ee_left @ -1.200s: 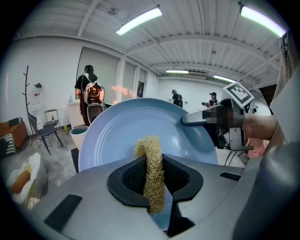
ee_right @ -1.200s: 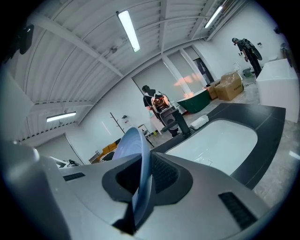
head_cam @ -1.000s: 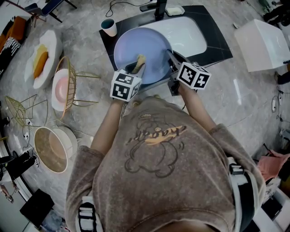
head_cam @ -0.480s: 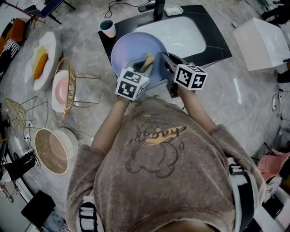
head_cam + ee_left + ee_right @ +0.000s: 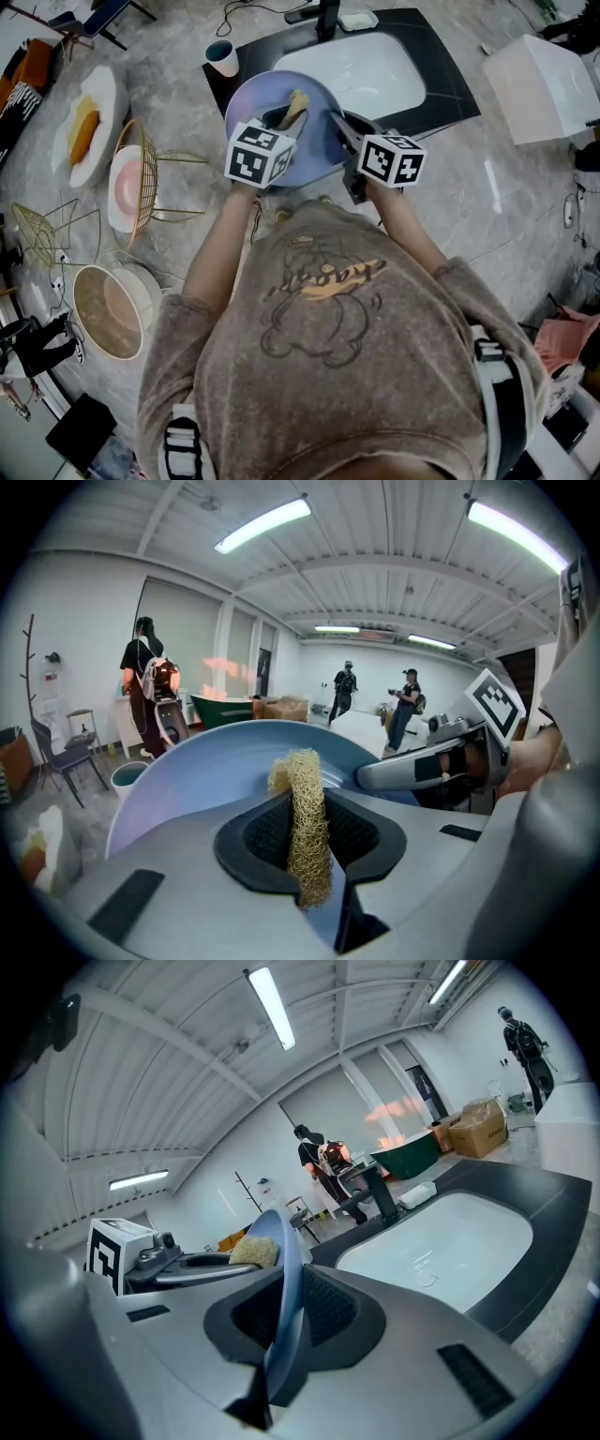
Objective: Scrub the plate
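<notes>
The right gripper (image 5: 281,1314) is holding the blue plate (image 5: 246,105) by its rim. Its fingers are closed nearly together on the thin edge, with one dark pad on each face of the plate. The plate is standing tilted in the air at the near left side of the white sink (image 5: 380,70), above the dark surround, and it is not lying on the worktop (image 5: 487,202).

The left gripper (image 5: 309,836) is gripping a yellow fibrous scrubber (image 5: 302,803). Its fingers are shut tightly on the lower part of the scrubber, and the upper end is sticking out beyond the fingertips. This free end is touching the inner face of the plate, near the upper part in the head view. The two grippers are working close beside each other, the left one in front of the plate's face and the right one at its right rim.

A small cup (image 5: 224,54) is standing on the worktop just beyond the plate, to the left of the sink.
</notes>
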### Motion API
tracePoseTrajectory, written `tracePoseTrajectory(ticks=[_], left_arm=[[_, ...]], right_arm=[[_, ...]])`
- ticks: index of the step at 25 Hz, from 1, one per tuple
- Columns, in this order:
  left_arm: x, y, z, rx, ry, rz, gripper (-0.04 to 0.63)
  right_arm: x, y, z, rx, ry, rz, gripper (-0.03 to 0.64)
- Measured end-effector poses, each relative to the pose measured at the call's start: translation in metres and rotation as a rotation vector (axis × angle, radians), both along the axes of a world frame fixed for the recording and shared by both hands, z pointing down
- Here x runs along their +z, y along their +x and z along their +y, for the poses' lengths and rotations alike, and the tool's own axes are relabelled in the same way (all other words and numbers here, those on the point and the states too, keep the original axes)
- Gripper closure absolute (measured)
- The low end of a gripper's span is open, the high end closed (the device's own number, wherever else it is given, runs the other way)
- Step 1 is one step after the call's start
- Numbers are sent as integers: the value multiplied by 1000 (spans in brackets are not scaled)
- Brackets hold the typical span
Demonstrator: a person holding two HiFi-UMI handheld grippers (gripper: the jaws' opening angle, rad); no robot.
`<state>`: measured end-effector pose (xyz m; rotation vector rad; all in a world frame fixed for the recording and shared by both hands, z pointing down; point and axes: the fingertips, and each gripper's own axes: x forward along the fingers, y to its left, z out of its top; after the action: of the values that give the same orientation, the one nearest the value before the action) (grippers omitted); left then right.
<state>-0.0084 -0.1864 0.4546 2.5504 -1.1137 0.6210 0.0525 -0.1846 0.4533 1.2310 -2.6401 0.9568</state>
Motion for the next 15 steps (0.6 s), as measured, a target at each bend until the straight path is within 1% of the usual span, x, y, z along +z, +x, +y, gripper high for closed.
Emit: tracePoseTrajectory(ticks=[3,8,11,15], left_arm=[[-3,-15,-7,-34,6,-8,514],[-2,-39,-13,-77,4,-48,514],[4,-52,-13,-104,-11,-82,514],[13,-63,-6,-115,-42,-127,514]], right_arm=[[-1,0,1,0,-2,-4,578],[-3,0,0,-2,-1,-13,578],[-2,0,-1,0,-4,-10,578],[0,1,-2,7,-9,-11,578]])
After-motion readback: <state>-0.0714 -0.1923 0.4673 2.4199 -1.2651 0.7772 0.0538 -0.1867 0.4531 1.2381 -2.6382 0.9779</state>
